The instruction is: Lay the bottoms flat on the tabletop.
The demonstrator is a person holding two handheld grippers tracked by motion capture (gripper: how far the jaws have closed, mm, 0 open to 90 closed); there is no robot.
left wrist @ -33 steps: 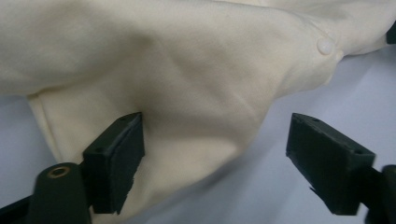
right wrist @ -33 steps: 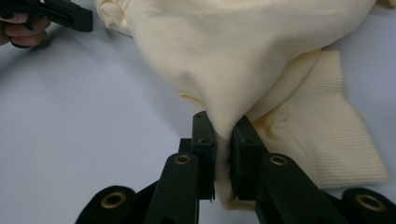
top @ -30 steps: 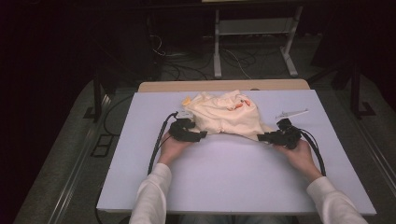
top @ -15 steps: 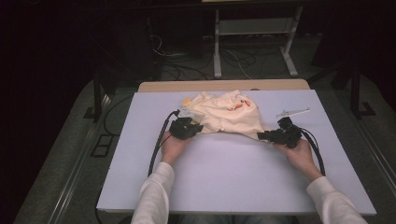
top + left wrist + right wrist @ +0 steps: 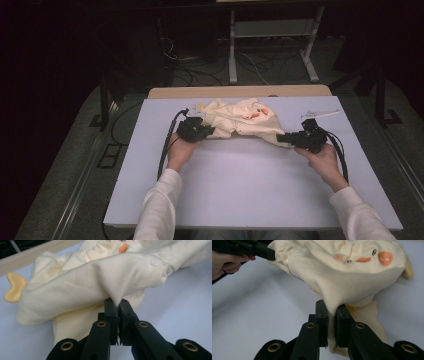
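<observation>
right gripper view: orange face on garment [image 5: 362, 267], both tools pinching fabric, unlike left gripper view.

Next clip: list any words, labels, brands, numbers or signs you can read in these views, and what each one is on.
None: no readable text in these views.
The yellow garment bears orange and dark appliqué shapes, no letters.
The left tongs and the right tongs, both shut on the yellow garment, carry brass rivets and no marking.
The white table is unmarked.
</observation>
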